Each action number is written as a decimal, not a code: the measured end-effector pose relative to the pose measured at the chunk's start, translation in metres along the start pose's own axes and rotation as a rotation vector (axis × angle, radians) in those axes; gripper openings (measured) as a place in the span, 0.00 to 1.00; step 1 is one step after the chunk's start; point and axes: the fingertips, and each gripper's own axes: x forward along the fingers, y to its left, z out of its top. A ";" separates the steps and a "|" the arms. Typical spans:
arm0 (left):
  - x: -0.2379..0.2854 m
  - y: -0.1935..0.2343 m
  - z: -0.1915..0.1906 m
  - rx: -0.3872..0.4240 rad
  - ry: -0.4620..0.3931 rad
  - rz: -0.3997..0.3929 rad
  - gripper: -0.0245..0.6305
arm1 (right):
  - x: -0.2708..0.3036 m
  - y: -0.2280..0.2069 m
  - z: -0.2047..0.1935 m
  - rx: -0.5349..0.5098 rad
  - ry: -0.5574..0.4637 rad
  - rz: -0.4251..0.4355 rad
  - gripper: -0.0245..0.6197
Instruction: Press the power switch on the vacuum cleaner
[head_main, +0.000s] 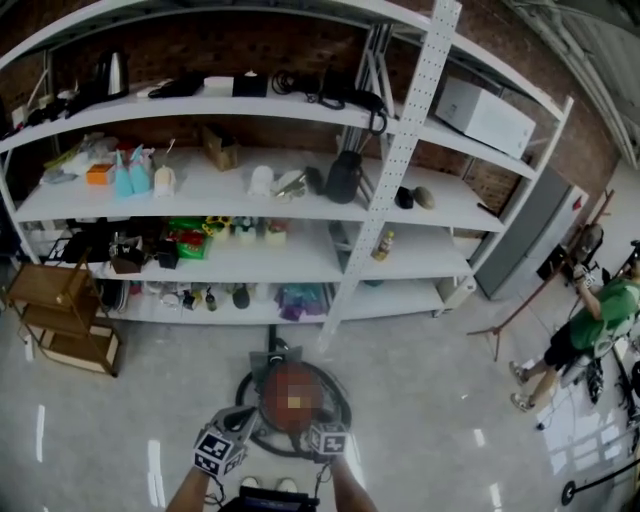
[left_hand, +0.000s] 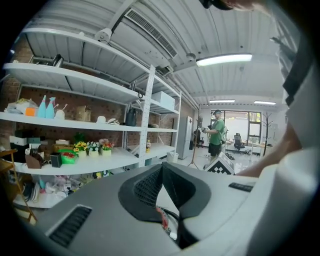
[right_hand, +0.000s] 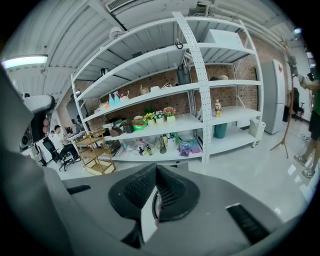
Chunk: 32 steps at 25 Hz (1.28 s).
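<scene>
We record the left gripper (head_main: 238, 425) at 7 o'clock of the red vacuum cleaner (head_main: 280, 385), which stands on the floor (head_main: 430, 400); jaws closed, empty. The right gripper (head_main: 322, 432) is at 5 o'clock, jaws closed, empty.

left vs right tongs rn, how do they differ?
Left tongs sit outside the vacuum cleaner's near-left side; right tongs overlap its near edge. Left tongs aim right of the shelving upright; right tongs aim left of it. Both shut, empty.
</scene>
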 end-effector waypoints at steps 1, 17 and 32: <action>-0.001 0.000 0.004 0.008 -0.006 0.000 0.05 | -0.001 0.000 0.003 0.000 -0.008 0.000 0.06; -0.005 -0.017 0.055 0.052 -0.090 -0.003 0.05 | -0.053 0.004 0.058 0.009 -0.154 0.004 0.06; 0.001 -0.009 0.073 0.078 -0.137 0.011 0.05 | -0.115 0.034 0.131 -0.076 -0.346 0.033 0.06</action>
